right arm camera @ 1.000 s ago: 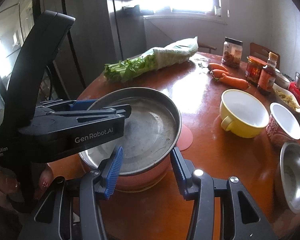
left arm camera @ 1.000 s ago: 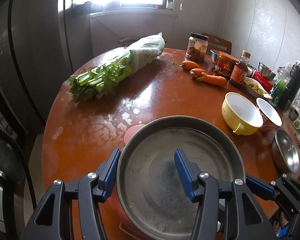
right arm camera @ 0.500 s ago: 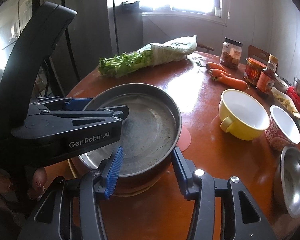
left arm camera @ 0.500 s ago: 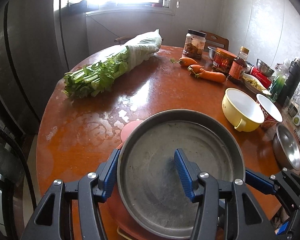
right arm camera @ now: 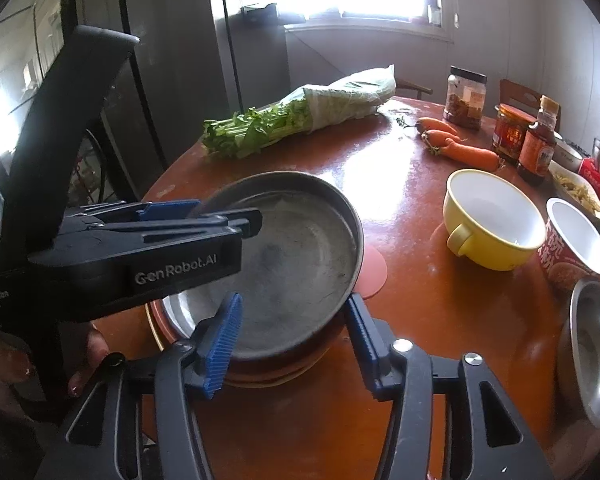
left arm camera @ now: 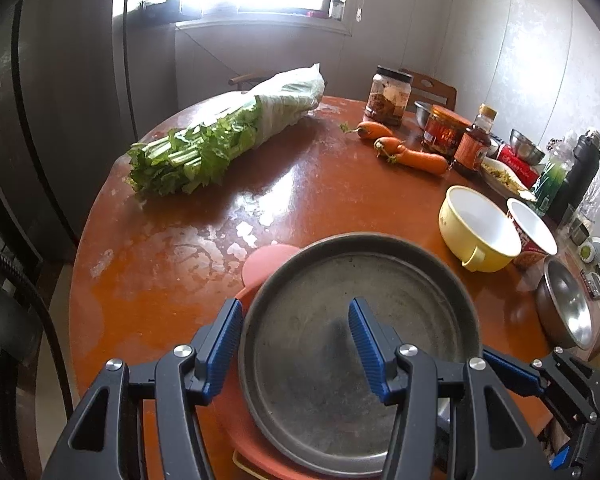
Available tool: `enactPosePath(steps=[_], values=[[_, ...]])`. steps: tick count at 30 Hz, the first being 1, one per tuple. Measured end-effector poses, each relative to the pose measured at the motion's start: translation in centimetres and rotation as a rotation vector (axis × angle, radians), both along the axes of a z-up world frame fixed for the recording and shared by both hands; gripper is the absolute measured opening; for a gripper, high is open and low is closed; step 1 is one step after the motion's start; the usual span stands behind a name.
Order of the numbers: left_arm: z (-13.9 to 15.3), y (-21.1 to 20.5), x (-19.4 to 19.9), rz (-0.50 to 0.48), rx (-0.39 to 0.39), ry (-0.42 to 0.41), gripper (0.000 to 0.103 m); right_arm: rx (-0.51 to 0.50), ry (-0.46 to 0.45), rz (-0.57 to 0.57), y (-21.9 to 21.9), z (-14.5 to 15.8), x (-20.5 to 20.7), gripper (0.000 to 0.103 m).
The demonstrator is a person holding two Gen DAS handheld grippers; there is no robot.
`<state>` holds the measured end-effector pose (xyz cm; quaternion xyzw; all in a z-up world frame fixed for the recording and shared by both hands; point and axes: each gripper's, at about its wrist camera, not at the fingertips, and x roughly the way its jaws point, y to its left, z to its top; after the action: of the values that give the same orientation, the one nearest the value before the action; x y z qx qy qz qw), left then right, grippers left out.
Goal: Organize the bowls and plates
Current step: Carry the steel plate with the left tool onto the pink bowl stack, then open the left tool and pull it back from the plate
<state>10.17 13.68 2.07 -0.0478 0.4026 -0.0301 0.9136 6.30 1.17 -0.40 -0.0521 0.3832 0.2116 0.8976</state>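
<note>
A grey metal plate (left arm camera: 352, 344) (right arm camera: 300, 260) sits on a pink plate (left arm camera: 266, 260) (right arm camera: 374, 270) near the table's front edge. My left gripper (left arm camera: 294, 338) is open with its jaws astride the metal plate's left rim, one finger inside the plate. It also shows in the right wrist view (right arm camera: 204, 216), over the plate's left side. My right gripper (right arm camera: 292, 332) is open, its jaws astride the near rim of the stack. A yellow bowl (left arm camera: 476, 226) (right arm camera: 494, 218), a red-and-white paper bowl (left arm camera: 532, 232) (right arm camera: 576, 242) and a steel bowl (left arm camera: 566, 306) (right arm camera: 592, 350) stand to the right.
A bagged bunch of celery (left arm camera: 224, 132) (right arm camera: 300, 120) lies at the back left of the round brown table (left arm camera: 300, 184). Carrots (left arm camera: 412, 152), jars (left arm camera: 388, 96) and a sauce bottle (left arm camera: 474, 142) stand at the back right.
Both grippers and the metal plate have come down a little onto the pink plate; the views shifted slightly. The jaws stay open.
</note>
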Motion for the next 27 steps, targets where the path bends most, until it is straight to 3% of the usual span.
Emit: enactPosePath(steps=[14,27], values=[[3.0,-2.4,-0.5,-0.013,0.026,-0.068,0.061,0.016,-0.096,-0.066,-3.3,2.7,-1.1,0.064],[4.7,-7.6,-0.9,-0.07,0.067,-0.096,0.063,0.054,-0.169,-0.195,-10.1,5.2,-1.7,0.071]])
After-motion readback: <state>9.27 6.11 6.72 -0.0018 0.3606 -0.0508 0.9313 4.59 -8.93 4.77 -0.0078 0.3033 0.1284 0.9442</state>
